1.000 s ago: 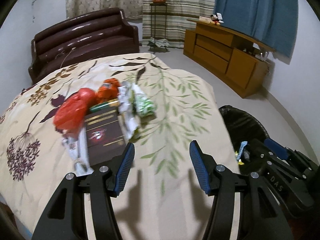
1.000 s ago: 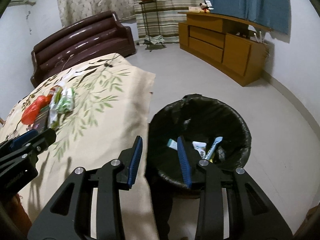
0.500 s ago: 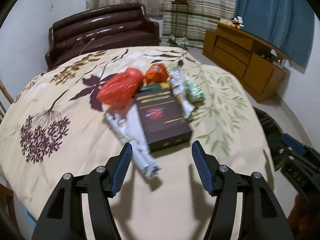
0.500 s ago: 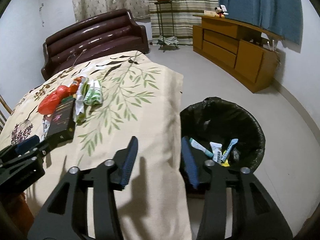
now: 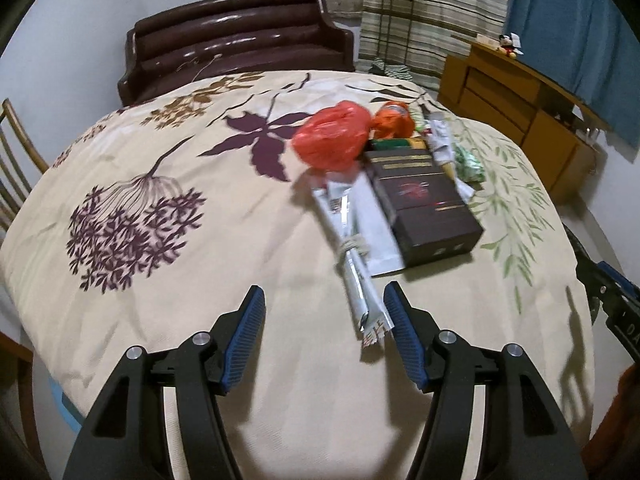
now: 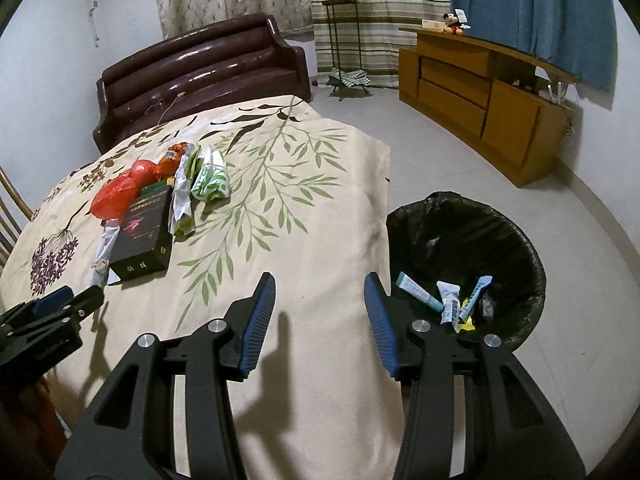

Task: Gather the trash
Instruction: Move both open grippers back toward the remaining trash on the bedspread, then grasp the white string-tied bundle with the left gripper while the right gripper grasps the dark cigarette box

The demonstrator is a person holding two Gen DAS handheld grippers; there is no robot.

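A pile of trash lies on the floral tablecloth (image 5: 180, 264): a silver knotted wrapper (image 5: 354, 256), a dark brown box (image 5: 424, 204), a red plastic bag (image 5: 332, 138), an orange wrapper (image 5: 394, 122) and a green-white packet (image 6: 212, 178). My left gripper (image 5: 324, 336) is open and empty, and the near end of the silver wrapper lies just inside its right finger. My right gripper (image 6: 320, 320) is open and empty above the table's edge, beside a black-lined trash bin (image 6: 472, 240) holding several tubes (image 6: 452, 304).
A dark brown sofa (image 5: 240, 44) stands behind the table. A wooden cabinet (image 6: 480, 92) lines the right wall, with a plant stand (image 6: 340, 32) by the curtains. A chair back (image 5: 12, 168) shows at the far left. The bin stands on a pale floor (image 6: 400, 128).
My left gripper has swung left from the bin side to the trash pile, now at the silver wrapper's end. My right gripper has moved from above the bin to over the table's edge.
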